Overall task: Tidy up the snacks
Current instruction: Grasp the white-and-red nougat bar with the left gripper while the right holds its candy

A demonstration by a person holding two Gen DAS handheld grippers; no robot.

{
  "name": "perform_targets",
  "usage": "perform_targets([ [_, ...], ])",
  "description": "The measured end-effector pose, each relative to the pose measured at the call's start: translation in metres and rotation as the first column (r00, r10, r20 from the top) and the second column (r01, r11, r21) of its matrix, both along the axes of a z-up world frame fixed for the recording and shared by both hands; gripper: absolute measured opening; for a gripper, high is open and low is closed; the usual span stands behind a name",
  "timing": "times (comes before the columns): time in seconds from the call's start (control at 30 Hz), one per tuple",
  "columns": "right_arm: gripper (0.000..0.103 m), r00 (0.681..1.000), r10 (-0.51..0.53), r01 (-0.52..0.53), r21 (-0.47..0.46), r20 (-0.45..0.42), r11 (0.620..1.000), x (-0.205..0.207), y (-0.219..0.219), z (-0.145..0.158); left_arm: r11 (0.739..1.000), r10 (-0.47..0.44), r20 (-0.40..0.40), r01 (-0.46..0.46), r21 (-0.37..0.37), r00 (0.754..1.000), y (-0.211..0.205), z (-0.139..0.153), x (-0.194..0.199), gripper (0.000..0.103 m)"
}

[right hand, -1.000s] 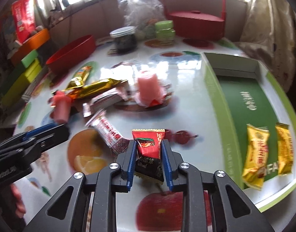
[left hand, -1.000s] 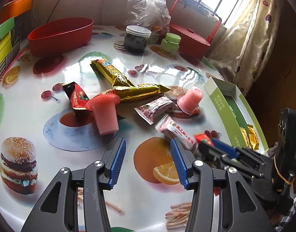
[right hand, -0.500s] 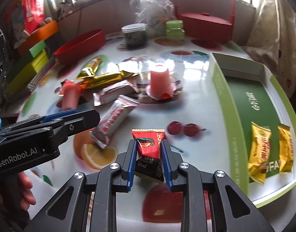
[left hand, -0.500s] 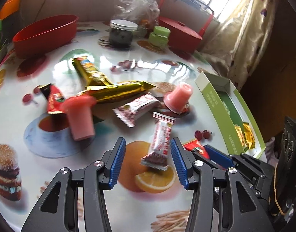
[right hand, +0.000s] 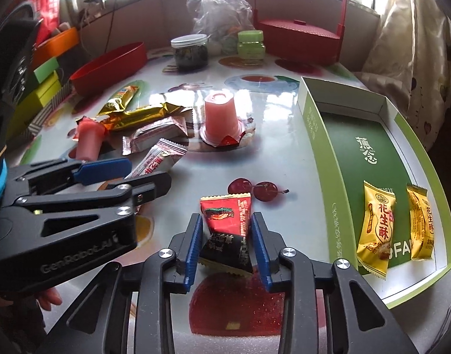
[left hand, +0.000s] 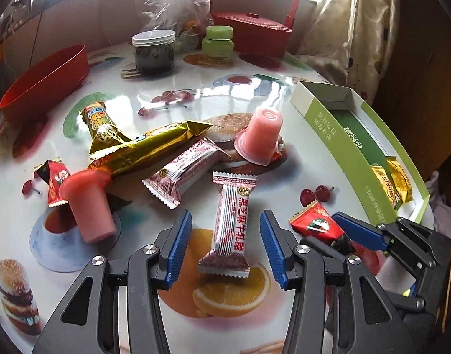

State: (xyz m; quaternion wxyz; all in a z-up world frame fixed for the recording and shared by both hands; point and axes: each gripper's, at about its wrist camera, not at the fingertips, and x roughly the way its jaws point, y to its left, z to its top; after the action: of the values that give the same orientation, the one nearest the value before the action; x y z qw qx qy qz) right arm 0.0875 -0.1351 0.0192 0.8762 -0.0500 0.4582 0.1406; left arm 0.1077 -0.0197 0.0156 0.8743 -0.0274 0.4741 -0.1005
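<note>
Right claw (right hand: 227, 246): closed on a red-and-black sachet (right hand: 227, 230). The blue pads clamp the dark lower half, and the red upper half stands free above them. The sachet is held above the near edge of the bench (right hand: 284, 159), just left of the green tray (right hand: 370, 135).

Left claw (left hand: 225, 243): wide open and holding nothing. Its pads stand either side of a pink sesame-candy bar (left hand: 232, 221), clear of the wrapper on both sides. The bar lies lengthwise between the fingers on the bench, over the printed orange slice.

Green tray: lies along the right edge of the bench. Two yellow peanut-crisp packs (right hand: 375, 230) lie at its near end. The rest of the tray floor is bare.

Remaining snacks: a second pink bar (left hand: 184, 174), two gold-wrapped bars (left hand: 146, 147), two pink jelly cups (left hand: 262, 137) and another red sachet (left hand: 53, 181) lie loose toward the middle and left of the bench.

Hazards from this position, as judged:
- The two claws stand close together. If either one swings sideways, the arms may collide, or the left claw may clip the held sachet.
- The sachet is gripped by one end only. A quick move toward the tray may let the glossy film slip or pivot out.
- If the left claw closes off centre, the bar may skid on the glossy bench top instead of seating between the pads.
- The tray wall stands proud of the bench. A low approach may catch it and shift the tray.
</note>
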Motion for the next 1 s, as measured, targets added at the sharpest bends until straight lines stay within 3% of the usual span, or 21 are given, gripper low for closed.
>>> perform_targets([
  [0.27, 0.038, 1.000, -0.015, 0.015, -0.009, 0.010, 1.000, -0.004, -0.002, -0.001, 0.999, -0.004, 0.025, 0.003, 0.037, 1.000, -0.004, -0.002, 0.000, 0.049],
  [0.4, 0.037, 1.000, -0.027, 0.027, 0.004, 0.009, 1.000, -0.006, -0.006, 0.000, 0.999, 0.003, 0.030, -0.004, 0.043, 1.000, -0.003, -0.002, -0.001, 0.028],
  [0.5, 0.036, 0.999, -0.035, 0.035, 0.007, 0.009, 0.999, -0.007, -0.008, 0.000, 0.999, 0.007, 0.033, -0.008, 0.046, 0.999, -0.002, -0.002, -0.002, 0.022],
  [1.0, 0.027, 0.998, -0.060, 0.059, 0.021, 0.023, 0.998, -0.012, -0.013, 0.003, 1.000, 0.010, 0.075, -0.013, 0.029, 0.997, 0.002, 0.012, -0.014, 0.020],
])
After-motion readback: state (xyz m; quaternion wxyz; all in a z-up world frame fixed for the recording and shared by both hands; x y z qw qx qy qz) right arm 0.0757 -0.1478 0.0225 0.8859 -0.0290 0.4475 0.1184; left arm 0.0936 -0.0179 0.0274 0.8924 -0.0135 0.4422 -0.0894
